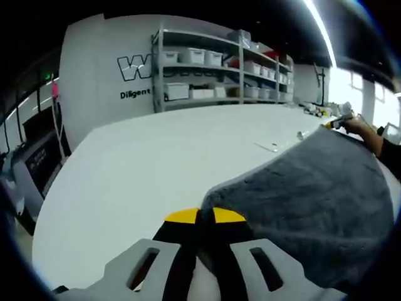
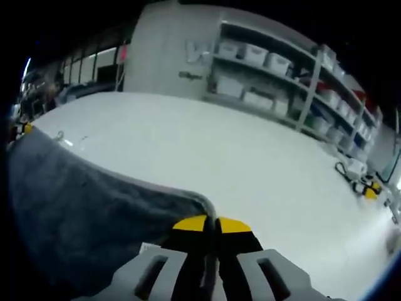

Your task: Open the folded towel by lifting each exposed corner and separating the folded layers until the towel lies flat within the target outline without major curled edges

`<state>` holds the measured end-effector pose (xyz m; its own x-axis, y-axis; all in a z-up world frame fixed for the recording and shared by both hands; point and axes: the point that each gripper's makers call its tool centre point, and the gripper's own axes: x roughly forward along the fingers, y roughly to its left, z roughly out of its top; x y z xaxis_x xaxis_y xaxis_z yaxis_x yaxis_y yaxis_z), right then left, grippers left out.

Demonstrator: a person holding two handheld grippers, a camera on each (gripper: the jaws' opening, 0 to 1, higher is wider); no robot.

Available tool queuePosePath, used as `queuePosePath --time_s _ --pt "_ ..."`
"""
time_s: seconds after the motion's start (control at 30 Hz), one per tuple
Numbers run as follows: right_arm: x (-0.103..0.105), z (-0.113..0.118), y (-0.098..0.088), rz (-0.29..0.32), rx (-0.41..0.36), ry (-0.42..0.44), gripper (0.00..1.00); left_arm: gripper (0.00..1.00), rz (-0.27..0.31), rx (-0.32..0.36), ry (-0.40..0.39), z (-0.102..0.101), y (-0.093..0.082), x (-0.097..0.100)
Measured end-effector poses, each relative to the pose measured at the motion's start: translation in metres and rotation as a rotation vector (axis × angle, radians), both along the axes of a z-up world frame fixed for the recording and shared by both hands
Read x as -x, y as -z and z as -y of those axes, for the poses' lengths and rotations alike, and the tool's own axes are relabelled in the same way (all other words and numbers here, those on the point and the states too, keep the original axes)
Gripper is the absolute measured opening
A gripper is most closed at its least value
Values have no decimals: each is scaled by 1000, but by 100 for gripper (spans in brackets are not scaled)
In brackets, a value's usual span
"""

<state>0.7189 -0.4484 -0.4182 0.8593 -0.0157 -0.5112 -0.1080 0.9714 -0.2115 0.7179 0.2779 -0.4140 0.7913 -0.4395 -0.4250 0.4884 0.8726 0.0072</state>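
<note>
White storage bins [image 1: 193, 55] are being kept in rows on the grey shelving unit [image 1: 220, 66] against the far wall, and what is inside them cannot be made out. On the wall beside the shelves a large outlined logo starting with "W" [image 1: 133, 67] is being displayed, with the word "Diligent" [image 1: 135, 94] being read beneath it; in the right gripper view the same lettering is too blurred to read. The grey towel [image 1: 326, 200] is being held up above the white table [image 1: 156, 169], a corner being pinched at each side. In the left gripper view the left gripper [image 1: 205, 216] is being pressed together on the towel's near corner, and a person's hand [image 1: 363, 128] is being shown far off at the right edge of the table. In the right gripper view the right gripper [image 2: 211, 224] is being pressed together on the towel's [image 2: 75, 213] hemmed corner, and a small yellow and black object [image 2: 365, 187] is being shown lying on the table [image 2: 238, 163] at the right.
</note>
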Motion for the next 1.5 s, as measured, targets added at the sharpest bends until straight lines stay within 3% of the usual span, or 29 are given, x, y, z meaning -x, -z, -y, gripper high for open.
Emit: queuePosePath --time_s 0.1,0.17,0.23,0.47,0.6,0.87,1.03,1.13,1.27,1.5 --pt "-4 9 -4 33 33 17 14 11 2 -5 -20 -3 0 -1" --pt "-5 13 -5 43 42 25 21 18 23 -56 -40 -8 -2 -3" --pt "-5 15 -5 50 40 29 24 25 23 -70 -69 -12 -3 -4" --pt "-5 22 -9 61 66 46 32 35 26 -65 -94 -18 -4 -3" --pt "6 16 -11 55 53 48 32 35 30 -14 -94 -18 -10 -1" --pt "9 17 -22 97 8 71 38 35 39 -15 -94 -16 -13 0" --pt "13 14 -22 107 -3 77 40 35 66 95 -82 -12 -28 3" --pt "16 12 -21 106 -2 80 41 32 81 110 -103 -18 -33 -1" --pt "12 14 -19 97 -3 80 41 32 88 87 -131 -22 -32 -4" --pt "8 14 -11 77 17 84 44 40 93 -119 -184 -31 -13 -11"
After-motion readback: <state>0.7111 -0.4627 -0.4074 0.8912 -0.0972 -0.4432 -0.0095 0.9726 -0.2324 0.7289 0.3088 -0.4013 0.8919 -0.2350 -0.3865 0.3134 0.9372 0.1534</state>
